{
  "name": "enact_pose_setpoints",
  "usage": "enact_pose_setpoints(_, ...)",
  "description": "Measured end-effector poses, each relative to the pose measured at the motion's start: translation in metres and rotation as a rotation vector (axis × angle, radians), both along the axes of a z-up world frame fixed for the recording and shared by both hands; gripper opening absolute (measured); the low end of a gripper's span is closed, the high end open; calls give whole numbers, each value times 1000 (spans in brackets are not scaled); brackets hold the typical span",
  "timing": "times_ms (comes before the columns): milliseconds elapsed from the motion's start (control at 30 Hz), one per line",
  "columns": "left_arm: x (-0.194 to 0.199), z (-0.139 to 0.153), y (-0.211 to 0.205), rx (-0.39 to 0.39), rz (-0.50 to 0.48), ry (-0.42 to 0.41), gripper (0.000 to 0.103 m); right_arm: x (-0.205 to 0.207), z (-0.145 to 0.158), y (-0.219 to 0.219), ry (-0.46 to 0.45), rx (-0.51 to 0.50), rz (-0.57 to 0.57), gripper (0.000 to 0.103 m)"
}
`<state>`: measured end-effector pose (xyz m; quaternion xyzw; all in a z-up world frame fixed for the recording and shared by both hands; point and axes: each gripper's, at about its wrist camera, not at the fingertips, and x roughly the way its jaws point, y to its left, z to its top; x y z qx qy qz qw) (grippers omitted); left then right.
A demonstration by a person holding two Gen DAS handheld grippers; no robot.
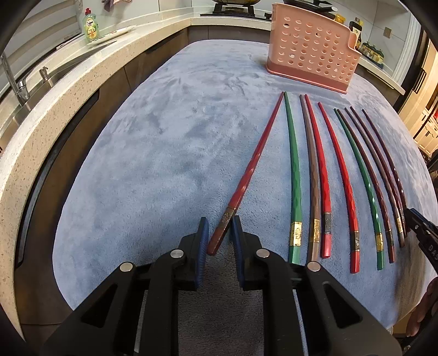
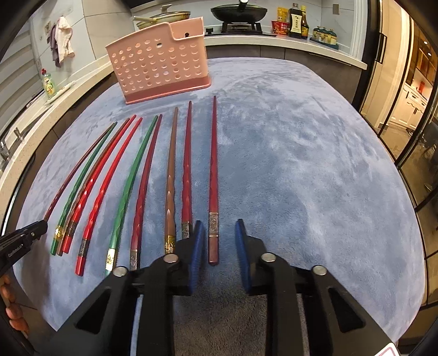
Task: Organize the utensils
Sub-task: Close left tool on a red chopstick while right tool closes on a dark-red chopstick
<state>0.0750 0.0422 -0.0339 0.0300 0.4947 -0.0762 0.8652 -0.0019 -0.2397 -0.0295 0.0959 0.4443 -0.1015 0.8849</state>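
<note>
Several chopsticks in red, green, brown and dark maroon (image 1: pixel 339 175) lie side by side on a blue plush cloth (image 1: pixel 164 153). My left gripper (image 1: pixel 219 232) has its blue pads against the handle end of the leftmost dark red chopstick (image 1: pixel 254 158), which runs slantwise between them. In the right wrist view, my right gripper (image 2: pixel 219 235) straddles the handle of the rightmost dark red chopstick (image 2: pixel 213 178); a strip of cloth shows on both sides of it, so the pads stand off. A pink perforated utensil holder (image 2: pixel 161 65) stands upright beyond the chopstick tips.
A stone counter with a sink and tap (image 1: pixel 19 87) and a dish-soap bottle (image 1: pixel 91 26) curves along the left. A stove with pans (image 2: pixel 238 12) and sauce bottles (image 2: pixel 298 20) lie behind. Glass doors (image 2: pixel 405 95) stand at the right. The cloth edge runs close below both grippers.
</note>
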Motion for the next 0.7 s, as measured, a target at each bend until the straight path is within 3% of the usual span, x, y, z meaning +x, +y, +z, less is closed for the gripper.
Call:
enact_pose_setpoints(100, 0, 2, 2, -11, 1, 6, 14, -1, 0, -1, -8, 0, 11, 7)
enact_pose_setpoints(300, -4, 19, 7, -43, 6, -18, 8, -12, 21, -4, -53, 0, 8, 7)
enact_pose_setpoints(700, -5, 97, 21, -111, 5, -142, 7, -23, 124, -29, -302, 4, -18, 7)
